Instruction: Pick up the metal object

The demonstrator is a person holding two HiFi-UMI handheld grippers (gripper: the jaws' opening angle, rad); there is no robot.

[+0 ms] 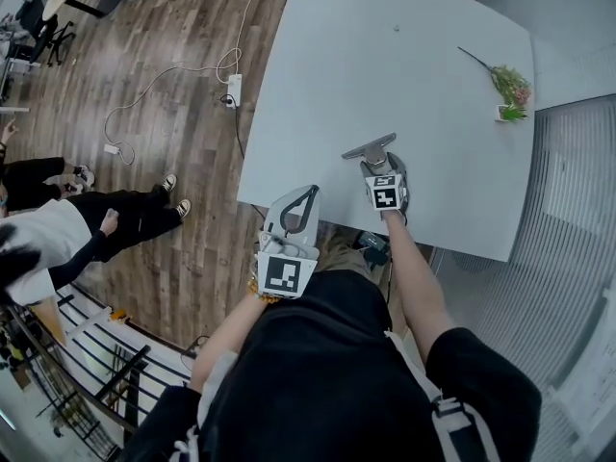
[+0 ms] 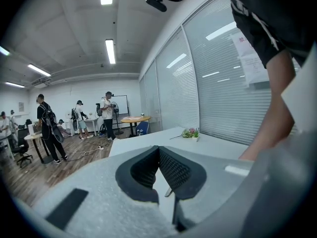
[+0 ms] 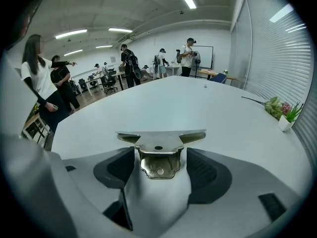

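- Right gripper (image 3: 159,158): jaws wide apart. The pads stand clear of the metal object (image 3: 159,142) on both sides, so nothing is gripped.
- Left gripper (image 2: 158,151): jaw tips together, nothing between them. It is held off the near edge of the white table (image 1: 385,56).
- Metal object: a clip with flat wings, lying on the table near its front edge, its narrow end between the right gripper's jaws.
- Flower sprig (image 1: 508,89): at the table's right edge, well apart from the clip.

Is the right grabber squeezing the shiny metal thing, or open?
Open. The right gripper has its jaws apart either side of the metal clip, a thin gap beside each pad. The clip lies on the table.
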